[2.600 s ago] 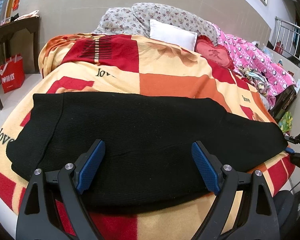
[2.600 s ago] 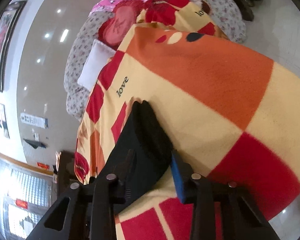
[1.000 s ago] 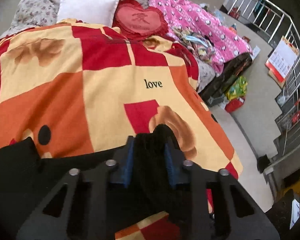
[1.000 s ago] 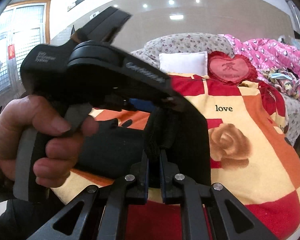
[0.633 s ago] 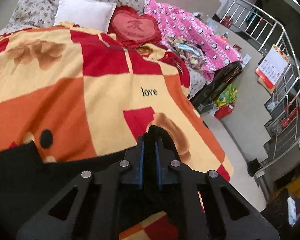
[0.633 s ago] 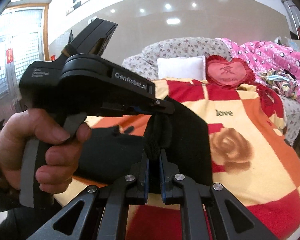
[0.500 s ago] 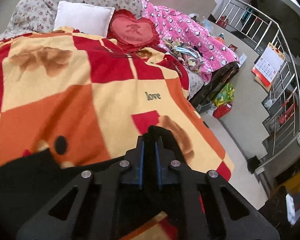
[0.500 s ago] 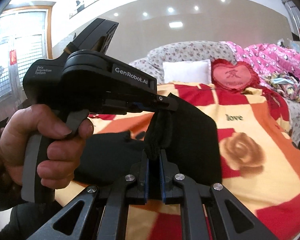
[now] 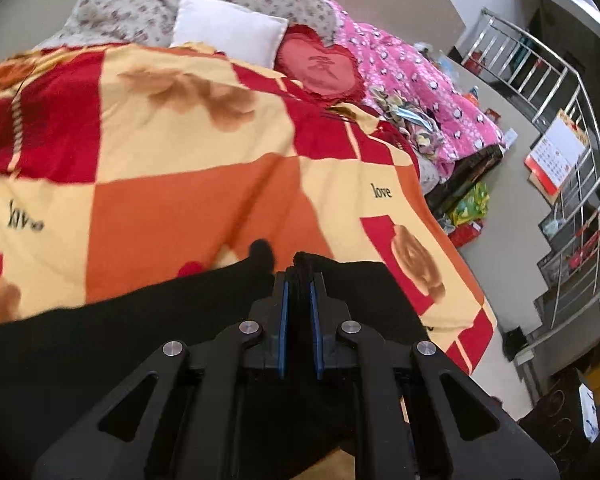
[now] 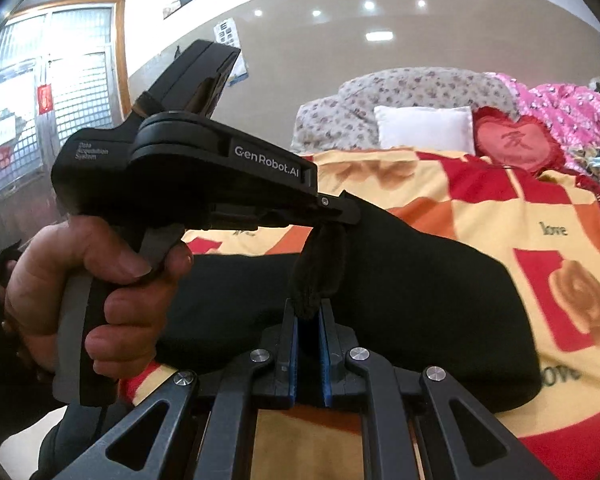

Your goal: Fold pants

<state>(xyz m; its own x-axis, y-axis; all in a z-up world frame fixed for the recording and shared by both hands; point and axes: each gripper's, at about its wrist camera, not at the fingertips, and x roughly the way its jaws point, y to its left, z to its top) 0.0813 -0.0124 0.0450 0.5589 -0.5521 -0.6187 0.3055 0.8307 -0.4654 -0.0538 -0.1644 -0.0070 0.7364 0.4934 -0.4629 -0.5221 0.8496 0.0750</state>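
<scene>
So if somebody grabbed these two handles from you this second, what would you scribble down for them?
Left claw: shut on the black pants, pinching an edge.
Right claw: shut on the pants too, gripping a bunched edge close beside the left claw.
Pants: the gripped end is lifted above the blanket; the rest of the fabric lies on it.
Done: both grips secured, edge raised.
Left: probably carry this end across, lay it flat, release, then finish folding.
</scene>
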